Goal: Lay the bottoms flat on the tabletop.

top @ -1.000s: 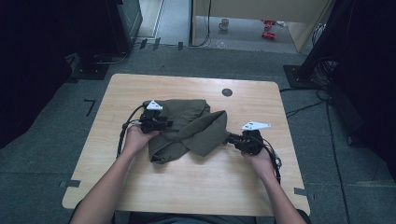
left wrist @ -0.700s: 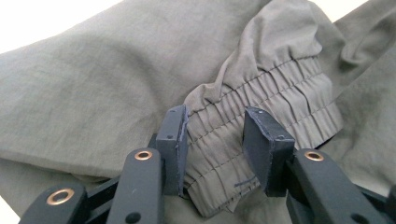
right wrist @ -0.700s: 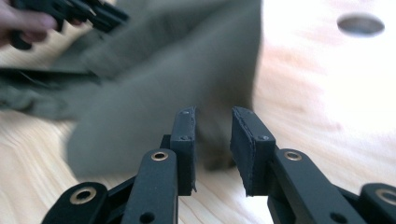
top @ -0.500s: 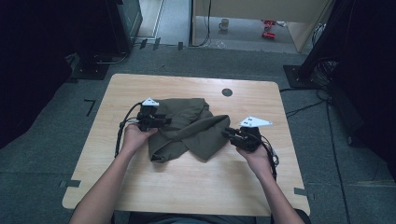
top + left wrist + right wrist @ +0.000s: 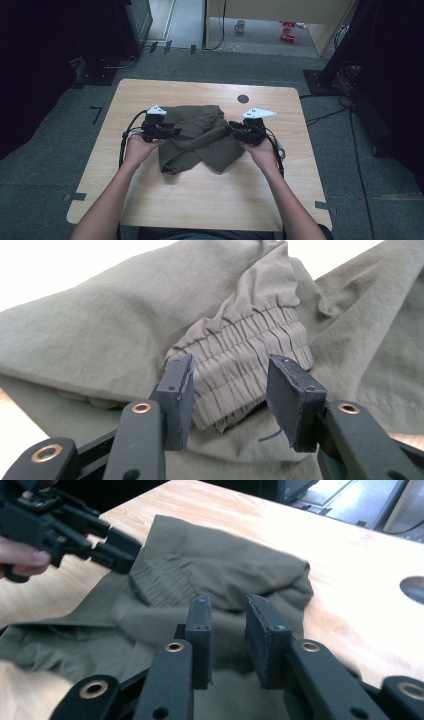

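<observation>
High view: the folded olive jacket (image 5: 200, 137) lies mid-desk (image 5: 200, 200), left claw (image 5: 175, 131) at its left edge, right claw (image 5: 232, 131) at its right. Left gripper view: jaws, just opening, stand apart around the elastic cuff (image 5: 245, 365), unclamped. Right gripper view: jaws, also opening, stand apart before the cloth.

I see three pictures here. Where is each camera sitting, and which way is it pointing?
High view: fixed above the person's side, looking forward and down on the light wooden table; both forearms reach in, a tool in each hand.
Left gripper view: rides the left tool, looking along its black jaws, parted around the elastic cuff of the crumpled olive-green fabric garment.
Right gripper view: rides the right tool, facing the garment across the table; its jaws stand apart.
Shared: the right gripper view and the high view both show the left tool at the garment's edge.
</observation>
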Demonstrator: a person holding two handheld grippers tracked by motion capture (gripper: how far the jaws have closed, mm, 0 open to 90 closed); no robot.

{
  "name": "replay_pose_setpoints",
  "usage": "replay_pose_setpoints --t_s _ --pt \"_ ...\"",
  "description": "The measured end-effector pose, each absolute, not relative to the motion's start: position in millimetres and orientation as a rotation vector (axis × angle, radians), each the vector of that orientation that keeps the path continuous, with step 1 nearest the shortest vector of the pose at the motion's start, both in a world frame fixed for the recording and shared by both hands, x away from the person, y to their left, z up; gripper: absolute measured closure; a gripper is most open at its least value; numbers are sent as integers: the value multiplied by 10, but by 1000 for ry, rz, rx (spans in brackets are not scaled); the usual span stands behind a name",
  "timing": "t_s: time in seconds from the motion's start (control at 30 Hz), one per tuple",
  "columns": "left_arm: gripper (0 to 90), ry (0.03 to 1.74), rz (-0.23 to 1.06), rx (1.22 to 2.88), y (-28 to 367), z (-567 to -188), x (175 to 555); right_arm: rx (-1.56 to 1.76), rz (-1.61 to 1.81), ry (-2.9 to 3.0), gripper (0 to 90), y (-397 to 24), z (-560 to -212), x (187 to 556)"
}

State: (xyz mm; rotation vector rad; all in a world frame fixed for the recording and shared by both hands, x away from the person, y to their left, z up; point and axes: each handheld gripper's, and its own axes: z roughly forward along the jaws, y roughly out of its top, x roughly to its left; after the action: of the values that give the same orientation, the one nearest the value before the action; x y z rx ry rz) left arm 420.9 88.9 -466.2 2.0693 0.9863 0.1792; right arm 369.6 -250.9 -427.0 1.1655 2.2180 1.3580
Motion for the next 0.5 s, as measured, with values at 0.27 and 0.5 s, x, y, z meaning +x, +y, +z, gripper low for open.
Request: replay_pose_setpoints --t_s 0.27,0.5 --pt "513 970 192 2070 907 -4661 4191 1198 1285 2225 723 -2415 -4265 3972" --pt "467 981 196 2059 948 -4713 4233 1266 1206 2289 717 -2465 -4526 3973"
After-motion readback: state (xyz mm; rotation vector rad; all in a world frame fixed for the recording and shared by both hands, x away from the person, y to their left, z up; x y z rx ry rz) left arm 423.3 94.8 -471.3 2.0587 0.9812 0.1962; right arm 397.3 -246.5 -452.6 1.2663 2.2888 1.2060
